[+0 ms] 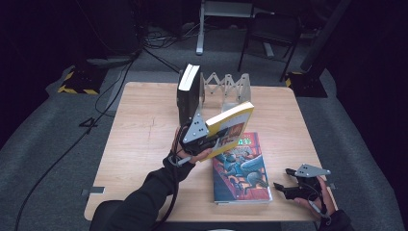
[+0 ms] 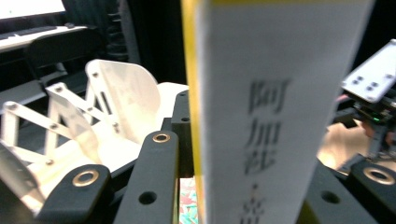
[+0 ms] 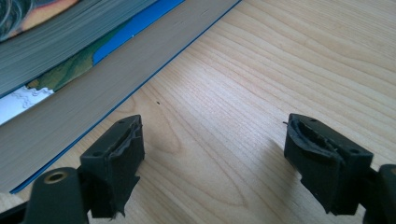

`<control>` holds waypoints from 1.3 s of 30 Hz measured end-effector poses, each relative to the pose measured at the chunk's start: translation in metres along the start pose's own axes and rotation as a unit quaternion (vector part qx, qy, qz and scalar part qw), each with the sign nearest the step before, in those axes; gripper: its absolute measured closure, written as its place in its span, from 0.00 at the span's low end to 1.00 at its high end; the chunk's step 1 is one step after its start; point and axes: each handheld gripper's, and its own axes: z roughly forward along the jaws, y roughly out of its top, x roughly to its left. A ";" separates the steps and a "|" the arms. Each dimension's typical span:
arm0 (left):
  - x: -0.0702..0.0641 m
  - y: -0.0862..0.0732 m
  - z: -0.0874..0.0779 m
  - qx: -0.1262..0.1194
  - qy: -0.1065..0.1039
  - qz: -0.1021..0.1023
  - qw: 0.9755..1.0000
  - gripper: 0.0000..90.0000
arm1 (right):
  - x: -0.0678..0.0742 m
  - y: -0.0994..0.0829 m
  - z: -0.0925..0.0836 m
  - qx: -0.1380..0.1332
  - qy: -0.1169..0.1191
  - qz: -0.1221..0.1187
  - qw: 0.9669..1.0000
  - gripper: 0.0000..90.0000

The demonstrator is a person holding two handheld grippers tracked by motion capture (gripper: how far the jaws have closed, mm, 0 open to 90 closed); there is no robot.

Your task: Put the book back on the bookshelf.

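Above mid-table, left gripper (image 1: 204,139) grasps yellow book (image 1: 231,126), spine tilted twd rack (image 1: 226,86) behind; right gripper (image 1: 287,185) slack, empty.

- Table (image 3: 289,60): pale wood, visible grain, matt.
- Yellow book (image 1: 233,126): paper, smooth cover.
- Rack (image 2: 116,100): white, smooth metal.
- Right tool (image 3: 212,154) pads: black, rough-edged rubber.

Yellow-covered book (image 1: 231,126), centre of the high view: lifted off the table, tilted, pale page block facing upward-left, spine low. In the left gripper view its white spine (image 2: 275,116), yellow-edged with dark printed characters, stands upright, filling centre frame.
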 end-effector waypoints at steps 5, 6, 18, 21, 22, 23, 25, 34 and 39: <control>0.011 0.004 -0.002 -0.006 0.022 -0.005 1.000 0.83 | 0.000 0.000 0.000 0.000 0.001 -0.001 1.000 0.22; 0.012 0.005 -0.003 -0.006 0.025 -0.004 1.000 0.83 | 0.000 0.000 0.000 0.000 0.002 -0.001 1.000 0.22; 0.031 -0.002 -0.016 -0.005 0.071 -0.023 0.997 0.83 | 0.000 0.000 0.000 0.000 0.002 -0.001 1.000 0.22; 0.034 -0.004 -0.019 0.000 0.086 -0.026 0.996 0.83 | 0.000 0.000 0.000 0.000 0.002 -0.001 1.000 0.22; 0.035 -0.004 -0.019 0.001 0.091 -0.028 0.995 0.83 | 0.000 0.000 0.000 0.000 0.002 -0.002 1.000 0.22; 0.036 -0.006 -0.020 0.002 0.095 -0.029 0.995 0.83 | 0.000 0.000 0.000 0.000 0.002 -0.002 1.000 0.22; 0.039 -0.007 -0.023 0.004 0.103 -0.033 0.994 0.83 | -0.001 0.000 0.000 0.000 0.002 -0.003 1.000 0.22; 0.051 -0.011 -0.032 0.010 0.144 -0.045 0.989 0.83 | -0.001 0.000 0.000 0.000 0.002 -0.002 1.000 0.22; 0.056 -0.013 -0.031 0.012 0.177 -0.053 0.983 0.83 | -0.001 0.000 0.000 0.001 0.002 -0.002 1.000 0.22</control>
